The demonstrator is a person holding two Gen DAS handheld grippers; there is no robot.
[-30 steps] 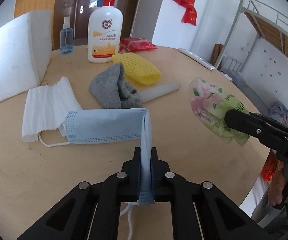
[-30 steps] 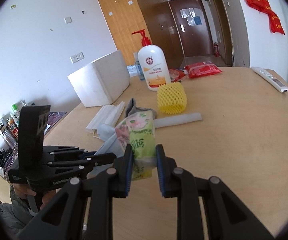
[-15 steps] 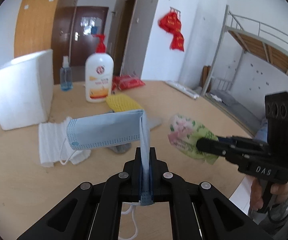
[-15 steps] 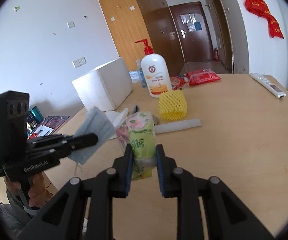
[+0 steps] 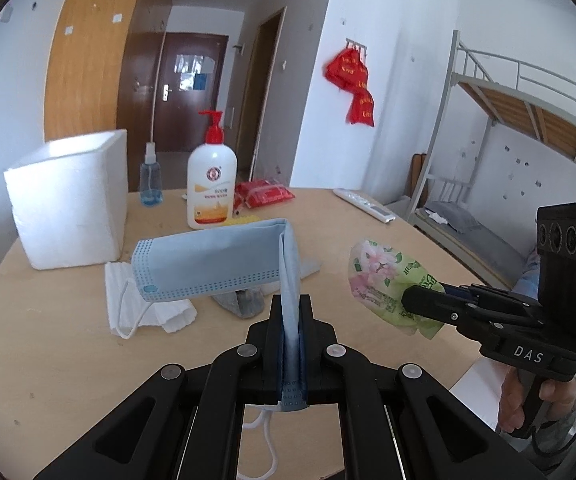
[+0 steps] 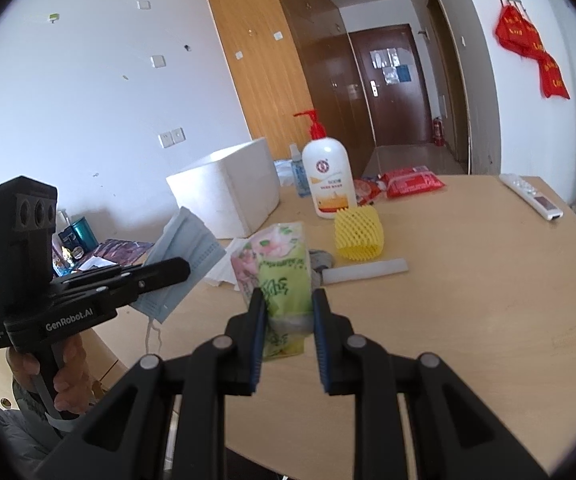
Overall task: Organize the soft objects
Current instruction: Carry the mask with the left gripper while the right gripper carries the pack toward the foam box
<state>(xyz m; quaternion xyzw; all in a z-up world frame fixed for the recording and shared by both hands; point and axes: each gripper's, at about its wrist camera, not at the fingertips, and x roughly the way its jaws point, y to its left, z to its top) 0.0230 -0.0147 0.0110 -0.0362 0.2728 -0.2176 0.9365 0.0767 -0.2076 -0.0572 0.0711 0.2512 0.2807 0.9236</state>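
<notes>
You have both soft items off the table (image 5: 68,364) at once. Your left hand-held gripper (image 5: 290,320) is clamped tight on one short edge of the blue face mask (image 5: 212,264), which stands out sideways in the air above the white cloth (image 5: 124,292) and the grey sock (image 5: 244,304). Your right hand-held gripper (image 6: 286,312) pinches the lower part of the green flowered pouch (image 6: 280,264), holding it up over the near middle of the table.

The likely drop spot is the white foam box (image 5: 68,200) at the far left, though the pictures do not show its opening, so treat that as a guess.

- Keep both grips firm while you carry; the mask is held by a thin edge and can slip if you swing it fast.
- Watch the loose ear loop (image 5: 136,308) hanging under the mask. Lift high enough that it does not snag the white cloth or drag the sock along.
- Keep the two tools apart. The pouch hangs near the mask's path, so move one hand at a time.
- Steer clear of the lotion pump bottle (image 5: 211,184) and the small spray bottle (image 5: 150,180), which stand just beside the box and would tip easily.
- Release only once each item sits over its place, low enough not to flutter away.
</notes>
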